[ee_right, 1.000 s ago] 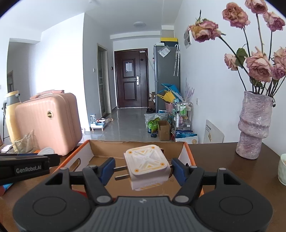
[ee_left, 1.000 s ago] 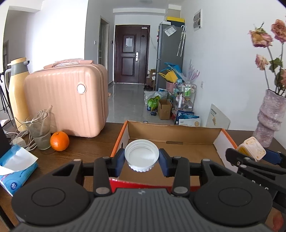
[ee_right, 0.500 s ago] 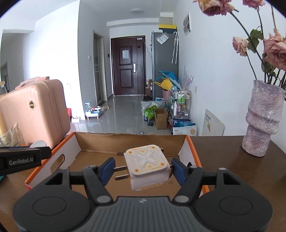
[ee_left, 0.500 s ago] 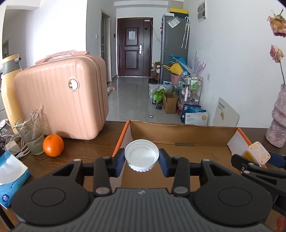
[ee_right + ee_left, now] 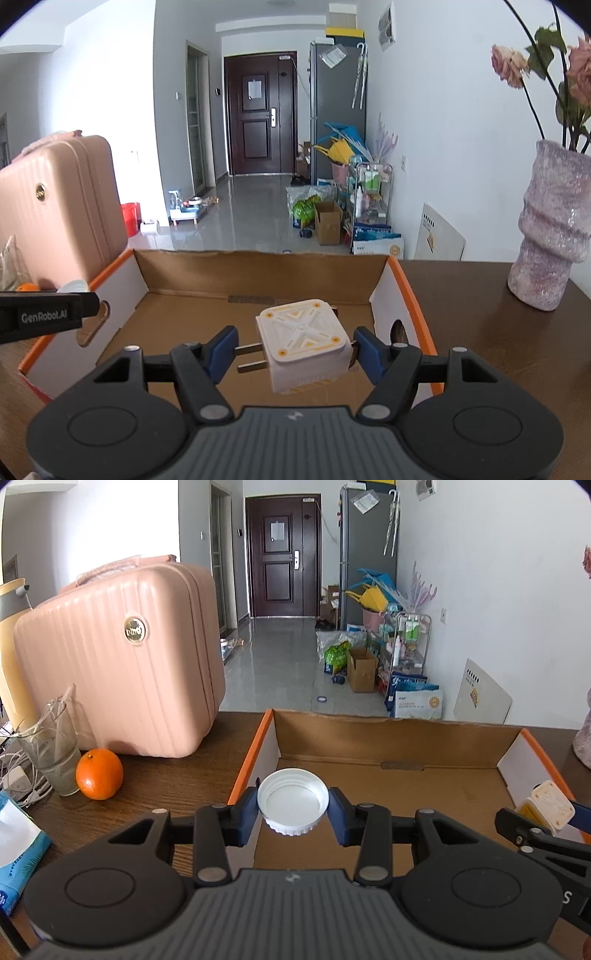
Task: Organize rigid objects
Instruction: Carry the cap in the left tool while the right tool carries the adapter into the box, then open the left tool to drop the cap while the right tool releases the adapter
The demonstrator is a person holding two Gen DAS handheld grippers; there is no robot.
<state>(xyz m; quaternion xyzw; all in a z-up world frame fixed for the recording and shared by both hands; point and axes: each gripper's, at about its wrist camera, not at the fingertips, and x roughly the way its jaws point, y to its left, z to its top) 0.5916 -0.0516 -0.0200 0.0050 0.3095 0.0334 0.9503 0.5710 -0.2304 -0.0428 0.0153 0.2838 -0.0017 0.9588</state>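
My left gripper is shut on a white jar lid, held open side up over the left part of the cardboard box. My right gripper is shut on a white and yellow plug adapter, its two prongs pointing left, held over the right part of the same box. The adapter also shows at the right edge of the left wrist view. The box floor under both grippers is bare cardboard.
A pink suitcase stands left of the box, with an orange, a plastic cup, a tissue pack and white cables in front of it. A pink vase with roses stands right of the box.
Both grippers have moved forward and down over the box, still holding the lid and the adapter. The box now fills more of both views.
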